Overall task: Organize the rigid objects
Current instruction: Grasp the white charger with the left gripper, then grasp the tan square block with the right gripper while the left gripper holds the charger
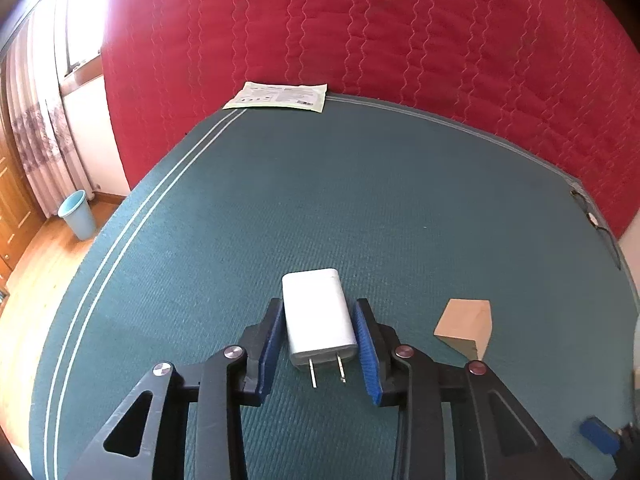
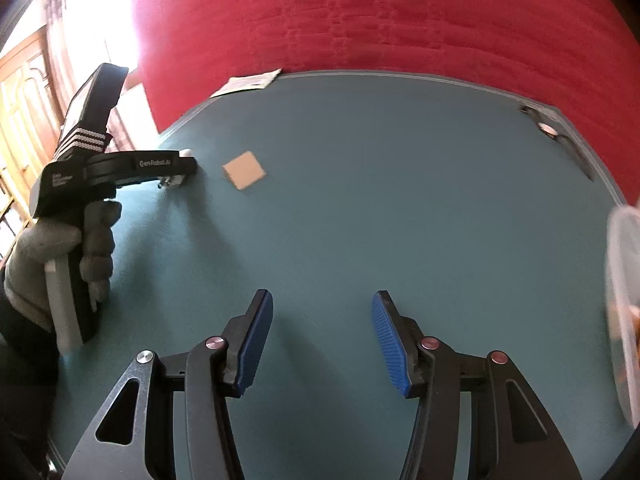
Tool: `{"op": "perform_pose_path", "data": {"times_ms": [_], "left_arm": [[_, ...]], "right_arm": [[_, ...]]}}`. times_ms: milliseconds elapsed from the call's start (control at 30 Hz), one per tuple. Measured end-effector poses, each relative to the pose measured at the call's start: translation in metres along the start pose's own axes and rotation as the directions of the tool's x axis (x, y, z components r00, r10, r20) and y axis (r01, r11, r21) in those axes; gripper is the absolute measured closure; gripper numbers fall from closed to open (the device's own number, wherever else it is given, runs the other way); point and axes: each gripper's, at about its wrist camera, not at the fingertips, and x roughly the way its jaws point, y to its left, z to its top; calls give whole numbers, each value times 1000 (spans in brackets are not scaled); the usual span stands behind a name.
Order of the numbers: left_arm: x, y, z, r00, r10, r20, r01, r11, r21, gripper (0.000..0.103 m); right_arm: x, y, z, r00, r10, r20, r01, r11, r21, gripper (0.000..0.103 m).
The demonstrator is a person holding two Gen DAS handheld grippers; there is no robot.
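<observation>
your left gripper (image 1: 318, 344) has its blue pads closed in against the sides of the white charger (image 1: 318, 316), prongs facing the camera, on the teal table (image 1: 360, 200). your right gripper (image 2: 322, 340) hangs partly open over bare table, holding nothing. a wooden block (image 1: 466, 326) lies just right of the charger; a paper packet (image 1: 278, 96) sits at the far edge.

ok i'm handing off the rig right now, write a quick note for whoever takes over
Left hand-held gripper: pads on both sides of the white plastic plug charger, which lies on the teal table mat; a firm grip is not clear.
Right hand-held gripper: open, empty, over bare mat.
Tan wooden block lies loose just right of the charger.
Clear plastic container sits at the right edge.
Done: nothing visibly sorted. Left: charger and block.
</observation>
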Motion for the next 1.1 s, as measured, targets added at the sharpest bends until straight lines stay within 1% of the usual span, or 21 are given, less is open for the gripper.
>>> {"op": "perform_pose_path", "data": {"times_ms": [133,300,700,800,1000,1100], "left_arm": [[-10,2,0,1000,-2,24,2,1000,-3,69],[-22,4,-1,998,4,57,-4,1000,-4,69],[-28,15,6,997,-28,68,31,999,-39,69],[-31,17,6,997,-29,74,32,998,-46,69],[-30,20,5,997,-29,69,33,998,-57,69],[-30,20,5,997,-31,66,35,998,-58,69]], "right_arm": [[21,16,19,1000,27,-3,-27,999,-40,50],[45,28,43,998,57,-4,-58,996,-68,50],[89,60,86,998,69,-15,-70,983,-169,50],[93,62,91,997,70,-16,-72,980,-186,50],[101,73,96,999,31,-14,-34,973,-227,50],[99,78,93,1000,29,-13,-31,966,-257,58]]}}
